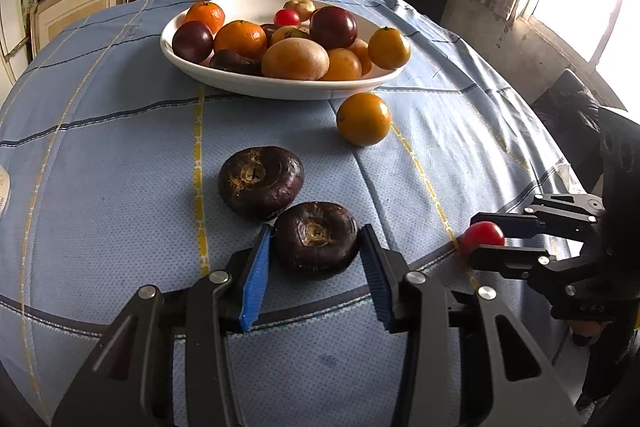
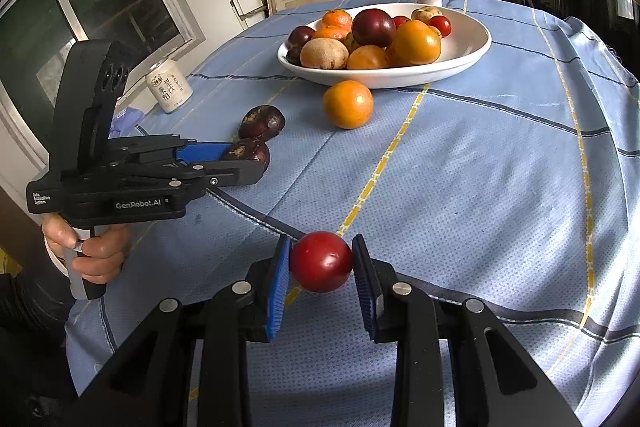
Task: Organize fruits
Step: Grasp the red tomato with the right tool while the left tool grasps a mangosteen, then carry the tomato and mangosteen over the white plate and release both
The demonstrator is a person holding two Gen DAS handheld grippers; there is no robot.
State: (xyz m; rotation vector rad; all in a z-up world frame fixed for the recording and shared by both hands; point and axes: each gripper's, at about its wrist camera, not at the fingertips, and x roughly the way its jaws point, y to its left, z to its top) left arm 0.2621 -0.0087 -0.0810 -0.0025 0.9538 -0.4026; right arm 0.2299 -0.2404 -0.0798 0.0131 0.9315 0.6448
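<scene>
Fingers of the left gripper [image 1: 316, 263] flank the nearer of two dark water chestnuts [image 1: 316, 239], blue pads touching its sides, stem scar up; no earlier view shows the closing. The second chestnut [image 1: 260, 181] lies touching it, toward the bowl. Right gripper [image 2: 321, 277] fingers are clamped on one red cherry tomato [image 2: 321, 261] near the tabletop's [image 2: 480, 187] front edge. One loose orange [image 2: 348, 103] sits beside the heaped white bowl [image 2: 472, 51]. Only the right view shows a can [image 2: 169, 87] at the left edge and the person's hand [image 2: 94, 251].

"GenRobot.AI" on left gripper [image 2: 248, 157] body.
</scene>
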